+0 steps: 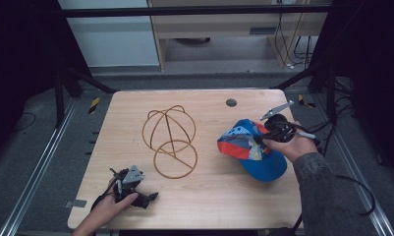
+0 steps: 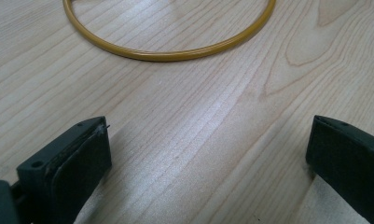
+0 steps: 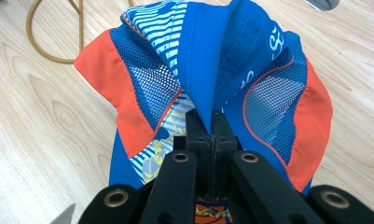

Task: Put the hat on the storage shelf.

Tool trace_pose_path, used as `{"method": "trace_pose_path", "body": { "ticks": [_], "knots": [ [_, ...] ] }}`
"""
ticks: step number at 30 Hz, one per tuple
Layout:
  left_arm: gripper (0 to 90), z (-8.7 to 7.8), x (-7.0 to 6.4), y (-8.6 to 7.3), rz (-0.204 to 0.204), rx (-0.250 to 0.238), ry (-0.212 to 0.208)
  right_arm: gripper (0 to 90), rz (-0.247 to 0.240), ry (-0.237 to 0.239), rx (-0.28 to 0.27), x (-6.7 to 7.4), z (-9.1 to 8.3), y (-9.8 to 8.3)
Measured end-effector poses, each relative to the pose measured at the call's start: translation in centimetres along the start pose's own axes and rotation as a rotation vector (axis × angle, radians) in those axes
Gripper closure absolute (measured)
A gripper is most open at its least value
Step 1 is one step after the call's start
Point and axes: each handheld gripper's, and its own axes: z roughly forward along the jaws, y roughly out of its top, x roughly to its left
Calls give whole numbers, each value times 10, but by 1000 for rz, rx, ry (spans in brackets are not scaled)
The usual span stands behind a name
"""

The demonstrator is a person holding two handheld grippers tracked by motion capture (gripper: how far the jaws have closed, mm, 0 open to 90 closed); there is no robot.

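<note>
A blue cap (image 1: 253, 150) with orange and mesh panels hangs just above the right side of the table, its brim drooping toward the front. My right gripper (image 1: 263, 139) is shut on a pinched fold of the cap's blue crown (image 3: 212, 70), with the jaws pressed together on the fabric. A gold wire hat stand (image 1: 170, 140) stands in the middle of the table, a dome of loops over a round base ring (image 2: 170, 51). My left gripper (image 1: 150, 196) rests on the wood near the front left, jaws wide apart and nothing between them (image 2: 208, 158).
The wooden table (image 1: 209, 196) has a round dark grommet (image 1: 231, 103) near its back edge. Cables trail off the right side. Dark metal frame posts stand at the table's back corners.
</note>
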Motion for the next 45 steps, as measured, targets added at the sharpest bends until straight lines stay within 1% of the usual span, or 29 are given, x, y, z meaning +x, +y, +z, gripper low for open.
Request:
{"method": "trace_pose_path", "body": {
  "ticks": [9, 16, 25, 28, 37, 40, 45],
  "knots": [
    [0, 0, 0, 0, 3, 1, 2, 899, 6, -6, -10, -2, -5, 1],
    [0, 0, 0, 0, 2, 0, 2, 899, 9, -2, -18, -2, -8, 3],
    [0, 0, 0, 0, 0, -2, 2, 899, 10, -6, -22, -3, -9, 5],
    [0, 0, 0, 0, -5, -7, 2, 900, 6, -6, -27, -2, -12, 8],
    [0, 0, 0, 0, 0, -4, 2, 900, 1, -13, -40, -2, -22, 15],
    [0, 0, 0, 0, 1, -4, 2, 900, -3, -15, -56, -2, -27, 19],
    [0, 0, 0, 0, 1, -3, 3, 900, -6, -19, -66, -1, -31, 22]
  ]
}}
